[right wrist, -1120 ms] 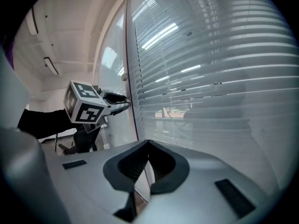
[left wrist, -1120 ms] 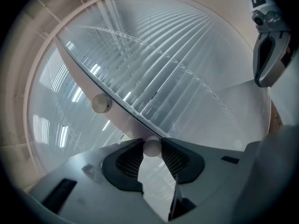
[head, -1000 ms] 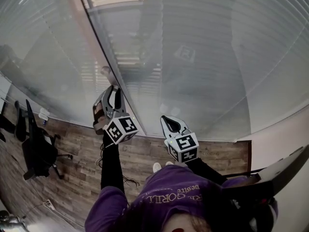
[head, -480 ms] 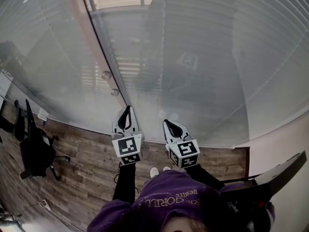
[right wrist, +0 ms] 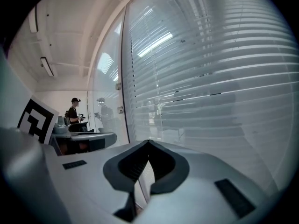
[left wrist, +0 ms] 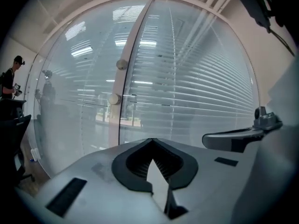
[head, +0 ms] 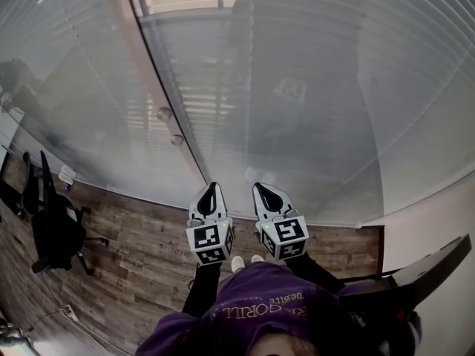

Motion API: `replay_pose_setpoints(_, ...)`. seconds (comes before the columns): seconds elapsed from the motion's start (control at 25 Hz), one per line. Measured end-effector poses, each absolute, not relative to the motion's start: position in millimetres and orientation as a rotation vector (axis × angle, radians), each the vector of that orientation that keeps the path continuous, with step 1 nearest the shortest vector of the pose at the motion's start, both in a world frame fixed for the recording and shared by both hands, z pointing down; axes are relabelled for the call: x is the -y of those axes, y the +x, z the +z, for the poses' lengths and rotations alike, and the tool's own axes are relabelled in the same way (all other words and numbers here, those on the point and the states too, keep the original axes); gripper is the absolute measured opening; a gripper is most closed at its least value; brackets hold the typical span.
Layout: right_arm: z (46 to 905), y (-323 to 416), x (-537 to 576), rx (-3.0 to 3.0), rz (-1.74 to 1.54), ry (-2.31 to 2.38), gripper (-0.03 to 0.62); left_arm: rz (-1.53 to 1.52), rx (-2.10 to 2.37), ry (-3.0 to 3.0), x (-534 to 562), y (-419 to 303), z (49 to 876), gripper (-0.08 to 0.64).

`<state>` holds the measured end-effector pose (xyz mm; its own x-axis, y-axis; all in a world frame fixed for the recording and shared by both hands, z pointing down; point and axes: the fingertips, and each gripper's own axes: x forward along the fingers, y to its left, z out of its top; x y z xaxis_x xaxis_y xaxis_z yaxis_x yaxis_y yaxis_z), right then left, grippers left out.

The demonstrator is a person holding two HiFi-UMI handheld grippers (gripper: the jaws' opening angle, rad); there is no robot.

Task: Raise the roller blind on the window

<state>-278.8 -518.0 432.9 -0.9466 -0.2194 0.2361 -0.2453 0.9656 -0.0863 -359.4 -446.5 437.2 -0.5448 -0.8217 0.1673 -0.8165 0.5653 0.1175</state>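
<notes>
Left tool point(head: 210, 189): clenched, jaw tips pressed together, nothing between them. It aims at the low part of the window point(head: 223, 124), just right of the post point(head: 152, 87).
Right tool point(head: 258, 190): also clenched tip to tip and empty. It sits just beside the left tool, the two roughly parallel and aimed the same way.
Contact: both tips lie over the bottom edge of the glass in the head view. I cannot tell whether either touches it.
Cubes: my marker cube point(head: 208, 243) on the left tool and the one point(head: 285, 235) on the right face up toward my head.
Blind point(head: 319, 87): down, with horizontal slats covering the pane to the right of the post as far as its lower edge. It is straight ahead of both tools and neither tool holds any part of it.
Left pane: it looks hazy and shows only faint slat lines.
Knobs point(head: 164, 114): two round ones on the post, one above the other, up and left of my left tool and well apart from it.
Floor point(head: 126, 236): wood planks under the window.
Chair point(head: 56, 228): dark office chair on the floor, far to my left.
Person point(right wrist: 74, 110): stands far off beyond the left pane, small in both gripper views.
Sleeves point(head: 197, 295): dark, running back from the tools to my purple top.
</notes>
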Motion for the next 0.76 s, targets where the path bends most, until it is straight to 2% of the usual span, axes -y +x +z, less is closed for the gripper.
replay_pose_setpoints(0.76, 429.2, -276.5, 520.4, 2.916, 0.123, 0.328, -0.005, 0.005, 2.604, 1.379, 447.0, -352.1, 436.9, 0.000)
